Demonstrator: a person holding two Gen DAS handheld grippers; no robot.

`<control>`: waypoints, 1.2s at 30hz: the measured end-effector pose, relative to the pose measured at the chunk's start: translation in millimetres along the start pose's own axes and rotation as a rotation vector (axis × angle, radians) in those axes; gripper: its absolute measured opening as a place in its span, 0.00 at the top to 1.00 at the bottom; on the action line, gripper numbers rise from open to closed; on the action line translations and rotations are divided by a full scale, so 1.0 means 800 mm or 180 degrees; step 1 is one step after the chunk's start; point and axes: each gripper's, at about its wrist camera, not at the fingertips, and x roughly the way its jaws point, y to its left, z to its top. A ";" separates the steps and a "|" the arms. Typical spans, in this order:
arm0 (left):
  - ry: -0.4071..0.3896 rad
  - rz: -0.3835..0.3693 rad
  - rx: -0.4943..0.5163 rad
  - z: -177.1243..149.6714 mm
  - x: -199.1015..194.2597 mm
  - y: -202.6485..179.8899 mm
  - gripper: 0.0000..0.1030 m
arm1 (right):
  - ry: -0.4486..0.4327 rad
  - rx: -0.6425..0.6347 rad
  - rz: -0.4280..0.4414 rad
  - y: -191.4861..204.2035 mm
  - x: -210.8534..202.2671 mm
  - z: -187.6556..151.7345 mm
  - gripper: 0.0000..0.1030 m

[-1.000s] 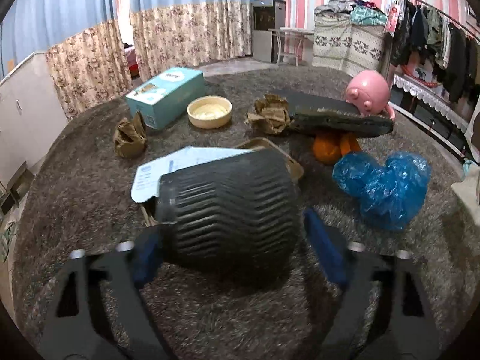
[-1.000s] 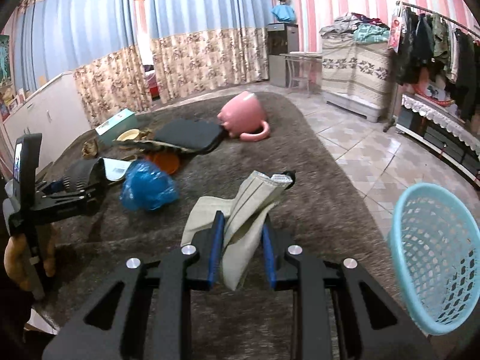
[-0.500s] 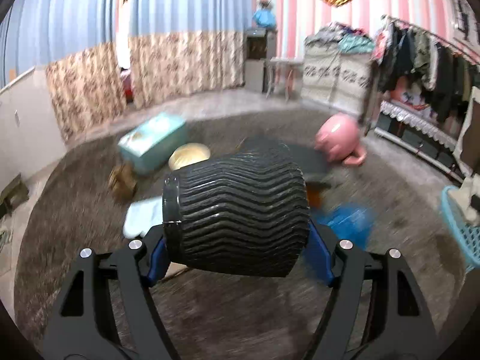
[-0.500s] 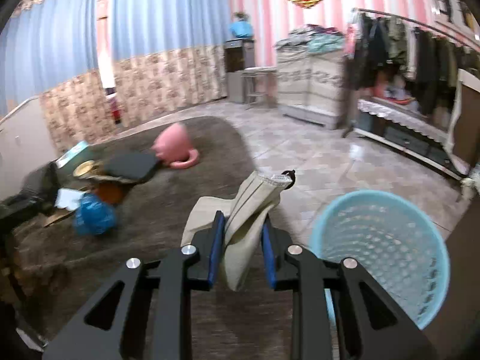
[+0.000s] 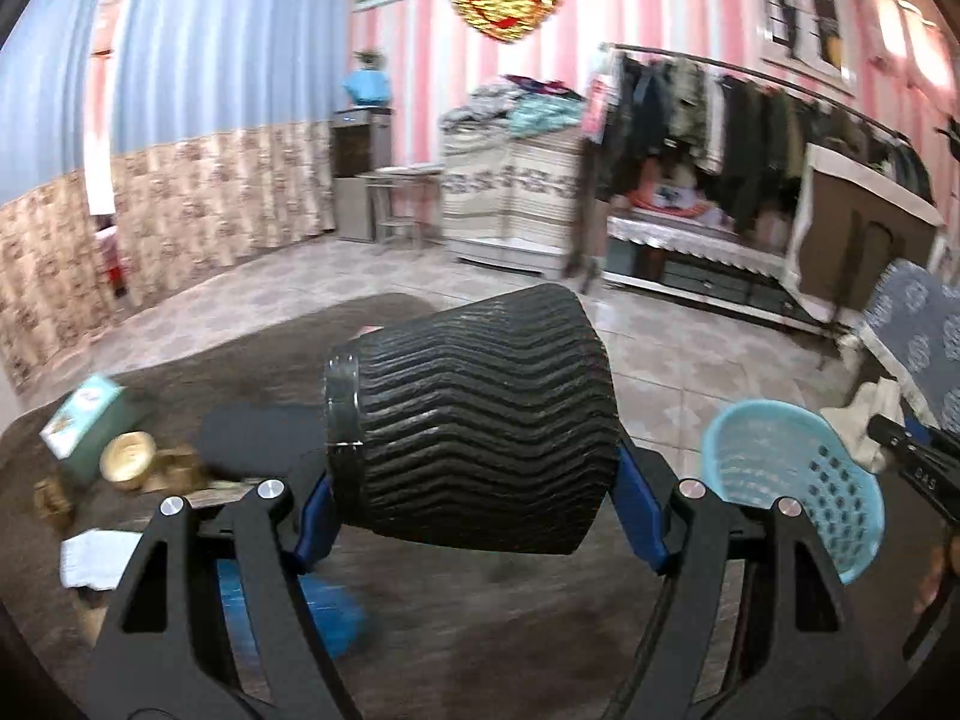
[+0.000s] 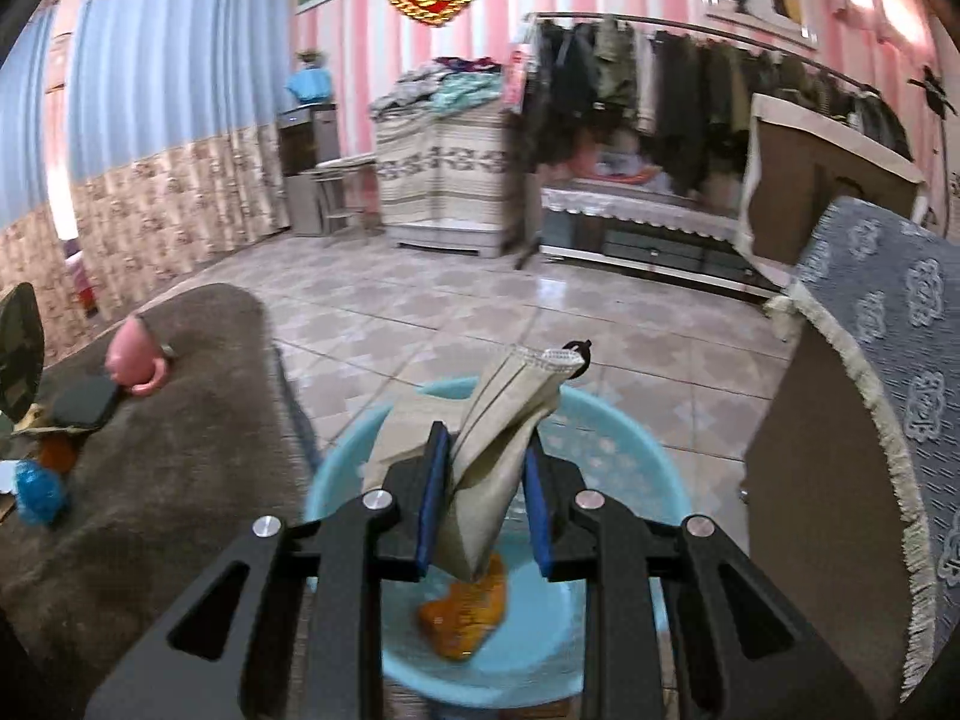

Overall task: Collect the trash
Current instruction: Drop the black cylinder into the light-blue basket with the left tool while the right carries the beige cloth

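Observation:
My left gripper (image 5: 474,516) is shut on a black ribbed paper cup (image 5: 474,426), held on its side in the air above the brown carpet (image 5: 480,618). My right gripper (image 6: 483,510) is shut on a beige folded paper bag (image 6: 498,450) and holds it right over the light blue basket (image 6: 630,462). An orange piece of trash (image 6: 465,618) lies inside the basket. The basket also shows in the left wrist view (image 5: 798,474), to the right of the cup, with the right gripper (image 5: 918,462) over its far rim.
On the carpet lie a pink mug (image 6: 135,357), a black pouch (image 6: 87,402), a blue plastic bag (image 6: 36,492), a teal box (image 5: 90,414), a yellow lid (image 5: 127,459) and a white paper (image 5: 90,558). A cloth-covered table (image 6: 888,396) stands right of the basket.
Both grippers have swung right, away from the carpet. The right one now holds the paper bag over the basket. The left one has lifted the cup and turned toward the basket.

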 end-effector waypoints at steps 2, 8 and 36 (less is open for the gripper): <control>0.0045 -0.0140 0.0047 -0.001 0.016 -0.026 0.29 | 0.0009 -0.0001 -0.0089 -0.010 0.004 0.000 0.76; 0.0211 -0.0445 0.0173 -0.010 0.058 -0.095 0.29 | 0.0060 0.0126 -0.0264 -0.047 0.016 -0.003 0.76; 0.0450 -0.0906 0.0760 -0.032 0.143 -0.249 0.14 | 0.0297 0.0556 -0.0470 -0.111 0.051 -0.024 0.76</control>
